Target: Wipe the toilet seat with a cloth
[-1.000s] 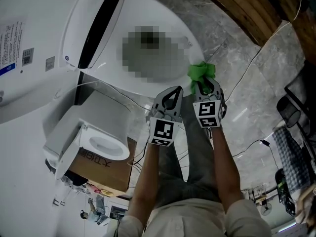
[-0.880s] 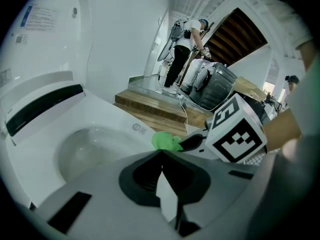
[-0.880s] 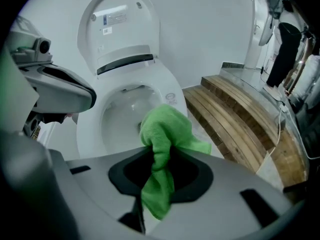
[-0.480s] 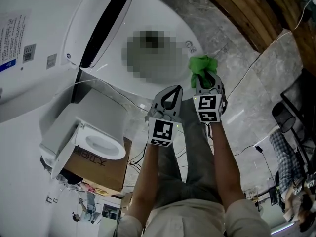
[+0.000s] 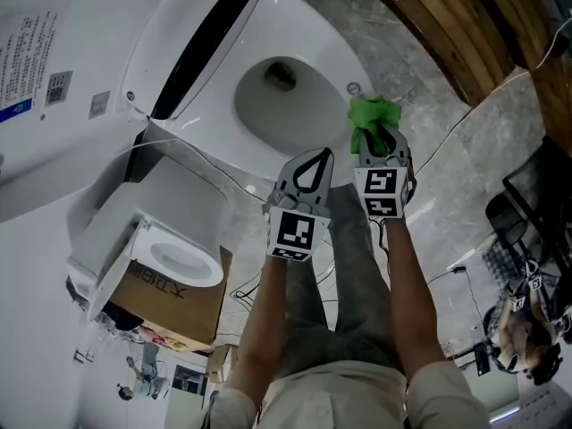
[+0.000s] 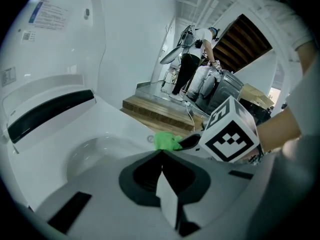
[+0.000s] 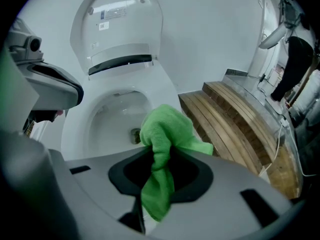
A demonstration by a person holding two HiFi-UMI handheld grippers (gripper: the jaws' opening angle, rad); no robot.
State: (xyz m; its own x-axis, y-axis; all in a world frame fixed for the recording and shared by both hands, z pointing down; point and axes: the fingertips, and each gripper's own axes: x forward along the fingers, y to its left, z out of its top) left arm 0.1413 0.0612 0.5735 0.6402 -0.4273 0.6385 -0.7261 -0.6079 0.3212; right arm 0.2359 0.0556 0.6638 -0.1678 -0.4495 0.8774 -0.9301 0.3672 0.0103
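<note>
Cloth [image 7: 165, 126], green, crumpled, seemingly microfibre, fills right tongs [image 7: 159, 156].

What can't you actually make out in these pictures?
- Whether the cloth touches the toilet rim: hidden by the cloth itself in the right gripper view, and by the right gripper in the head view.
- Print on the lid label: too small in every view.

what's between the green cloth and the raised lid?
The open toilet bowl. The right gripper view shows it: green cloth in front, raised lid behind.
</note>
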